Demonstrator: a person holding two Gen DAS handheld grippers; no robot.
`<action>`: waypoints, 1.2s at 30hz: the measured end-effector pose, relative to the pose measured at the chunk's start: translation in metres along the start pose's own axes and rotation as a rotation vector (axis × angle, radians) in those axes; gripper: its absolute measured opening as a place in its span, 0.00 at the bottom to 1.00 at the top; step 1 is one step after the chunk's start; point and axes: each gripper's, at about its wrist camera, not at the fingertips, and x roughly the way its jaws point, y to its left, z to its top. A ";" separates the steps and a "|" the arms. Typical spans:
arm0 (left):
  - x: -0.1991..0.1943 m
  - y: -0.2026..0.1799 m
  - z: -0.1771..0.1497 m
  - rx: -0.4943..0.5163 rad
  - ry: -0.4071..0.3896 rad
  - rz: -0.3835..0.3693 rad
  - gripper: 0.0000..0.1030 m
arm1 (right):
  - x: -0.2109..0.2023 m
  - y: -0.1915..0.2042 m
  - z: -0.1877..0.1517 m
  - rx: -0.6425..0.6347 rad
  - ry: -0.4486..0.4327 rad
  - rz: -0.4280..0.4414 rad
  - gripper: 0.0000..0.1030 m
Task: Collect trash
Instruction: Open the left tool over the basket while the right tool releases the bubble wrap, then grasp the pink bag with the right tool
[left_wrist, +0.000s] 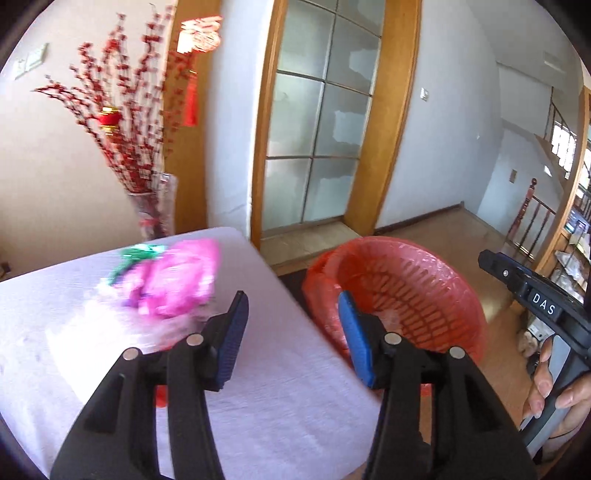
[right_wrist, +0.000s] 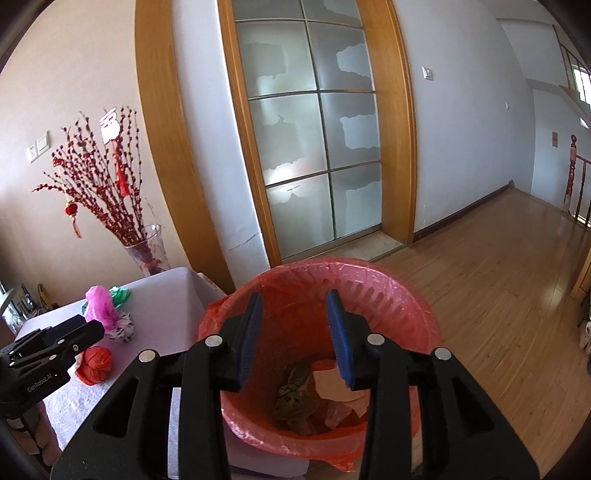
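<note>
On the left, a table (right_wrist: 155, 295) with a white cloth holds the trash that is not picked up yet: a pink bag (right_wrist: 99, 306), a green scrap (right_wrist: 120, 294) just behind it, a small crumpled wad with dark spots (right_wrist: 123, 328) beside the pink one, and a red ball of plastic (right_wrist: 94, 363) nearer the front. The left gripper (left_wrist: 293, 328) hangs over the table edge with its jaws wide apart and nothing between them. If it goes too fast at the light, soft bags, it could push them away or knock one off the table, and the glass vase (right_wrist: 147, 251) of red twigs at the back could tip if bumped. To the right stands the red bin (right_wrist: 406, 306) with a thin red liner, and the right gripper (right_wrist: 294, 332) hangs above it, jaws apart and empty too. The liner looks loose, so a finger could catch it and pull it out. The left camera is blurry, so the pink bag (left_wrist: 177, 280) is a smear there and the wad is hard to make out. It does show a hand (left_wrist: 557, 391) holding the other tool. Only the right camera looks down into the bin, where brownish and pale scraps (right_wrist: 299, 398) already lie at the bottom.
</note>
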 end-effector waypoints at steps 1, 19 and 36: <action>-0.008 0.009 -0.002 -0.006 -0.008 0.022 0.51 | 0.001 0.009 -0.002 -0.009 0.007 0.018 0.36; -0.095 0.172 -0.030 -0.238 -0.061 0.312 0.57 | 0.035 0.174 -0.001 -0.165 0.106 0.293 0.36; -0.100 0.219 -0.048 -0.294 -0.038 0.348 0.57 | 0.092 0.213 0.001 -0.150 0.193 0.232 0.50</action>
